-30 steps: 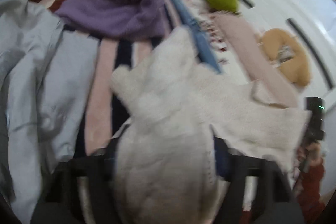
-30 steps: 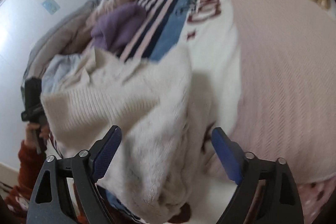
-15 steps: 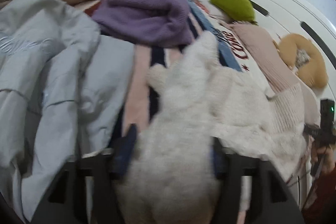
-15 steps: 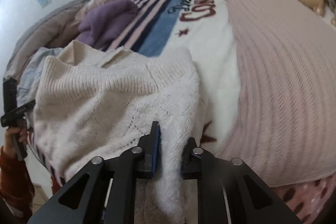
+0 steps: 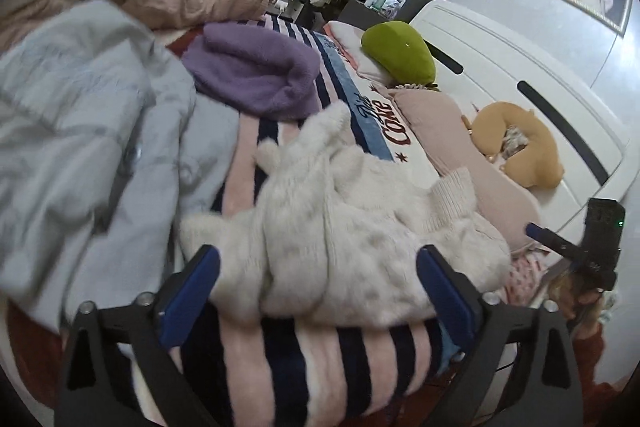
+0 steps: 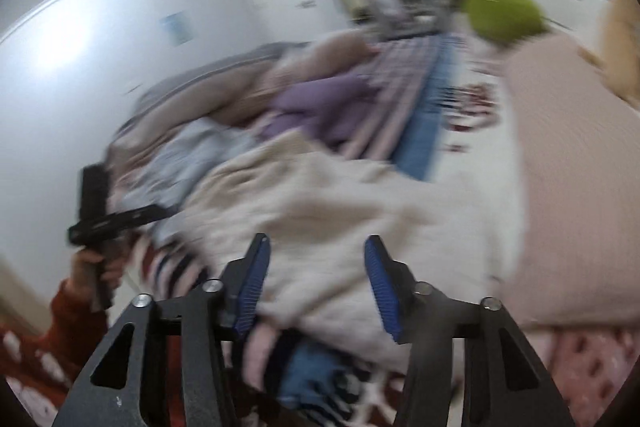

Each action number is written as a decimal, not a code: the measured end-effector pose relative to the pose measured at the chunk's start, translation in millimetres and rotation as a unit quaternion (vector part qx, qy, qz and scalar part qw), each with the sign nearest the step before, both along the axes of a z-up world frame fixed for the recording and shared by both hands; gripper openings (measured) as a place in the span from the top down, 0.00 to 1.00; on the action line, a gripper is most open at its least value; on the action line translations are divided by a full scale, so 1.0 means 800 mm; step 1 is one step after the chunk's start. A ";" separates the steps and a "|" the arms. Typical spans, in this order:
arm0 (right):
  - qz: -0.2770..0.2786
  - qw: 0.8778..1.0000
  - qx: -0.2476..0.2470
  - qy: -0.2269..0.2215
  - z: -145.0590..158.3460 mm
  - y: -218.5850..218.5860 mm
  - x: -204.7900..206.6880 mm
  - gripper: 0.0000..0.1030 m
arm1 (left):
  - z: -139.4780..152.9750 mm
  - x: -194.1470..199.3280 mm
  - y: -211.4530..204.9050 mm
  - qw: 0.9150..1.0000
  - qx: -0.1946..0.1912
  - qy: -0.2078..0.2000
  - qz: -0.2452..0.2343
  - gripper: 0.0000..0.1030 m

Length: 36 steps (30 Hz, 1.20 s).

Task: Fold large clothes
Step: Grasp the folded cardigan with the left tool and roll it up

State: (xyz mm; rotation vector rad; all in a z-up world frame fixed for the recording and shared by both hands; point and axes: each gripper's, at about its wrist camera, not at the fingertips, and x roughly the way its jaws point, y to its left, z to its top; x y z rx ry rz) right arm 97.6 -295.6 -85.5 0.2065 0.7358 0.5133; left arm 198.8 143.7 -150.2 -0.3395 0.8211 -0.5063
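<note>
Purple fleece (image 5: 256, 75) and pale-blue jacket (image 5: 80, 131) crowd the cream sweater (image 5: 344, 239).

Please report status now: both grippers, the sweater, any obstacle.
Left hand-held gripper open, right hand-held gripper open. Cream sweater bunched on striped blanket, released. Purple garment beyond, not blocking.

The bed carries a striped pink, navy and blue blanket (image 5: 320, 355). On the blanket, a bunched cream knitted sweater (image 5: 352, 239) lies nearest the camera. A purple fleece garment (image 5: 256, 71) lies beyond the sweater; a pale blue-grey jacket (image 5: 80, 131) lies left of it. A green rounded cushion (image 5: 398, 51) rests beyond the sweater, toward the white headboard (image 5: 520, 67).
</note>
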 end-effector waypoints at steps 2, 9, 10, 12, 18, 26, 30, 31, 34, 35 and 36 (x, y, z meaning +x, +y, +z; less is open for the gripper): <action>0.023 1.000 -0.012 0.001 -0.013 0.028 0.012 0.75 | -0.013 -0.013 0.003 1.000 -0.018 0.008 -0.001 0.05; -0.012 0.998 -0.025 0.064 -0.090 0.067 0.091 0.87 | -0.072 -0.013 -0.014 0.997 -0.037 0.065 0.004 0.05; -0.019 0.996 -0.024 0.082 -0.104 0.067 0.102 0.88 | -0.078 -0.010 -0.016 0.997 -0.042 0.069 0.006 0.05; -0.035 0.993 -0.034 0.111 -0.132 0.069 0.124 0.94 | -0.089 -0.003 -0.020 0.995 -0.065 0.080 0.010 0.05; -0.043 0.990 -0.070 0.116 -0.144 0.079 0.129 0.97 | -0.106 0.030 -0.043 0.990 -0.106 0.094 0.021 0.05; -0.031 0.998 -0.005 0.059 -0.079 0.064 0.099 0.90 | -0.111 0.059 -0.054 0.987 -0.112 0.103 0.043 0.02; -0.003 0.999 -0.011 0.049 -0.067 0.088 0.111 0.90 | -0.115 0.063 -0.058 0.988 -0.106 0.101 0.048 0.02; 0.001 0.998 -0.014 0.055 -0.071 0.096 0.117 0.90 | -0.114 0.063 -0.059 0.988 -0.105 0.099 0.049 0.02; -0.005 0.993 -0.035 0.111 -0.107 0.116 0.145 0.91 | -0.114 0.058 -0.061 0.989 -0.105 0.096 0.050 0.03; -0.007 0.992 -0.039 0.123 -0.117 0.120 0.149 0.92 | -0.114 0.057 -0.058 0.988 -0.108 0.095 0.050 0.03; -0.009 0.991 -0.039 0.131 -0.130 0.123 0.154 0.93 | -0.114 0.054 -0.056 0.988 -0.111 0.096 0.052 0.03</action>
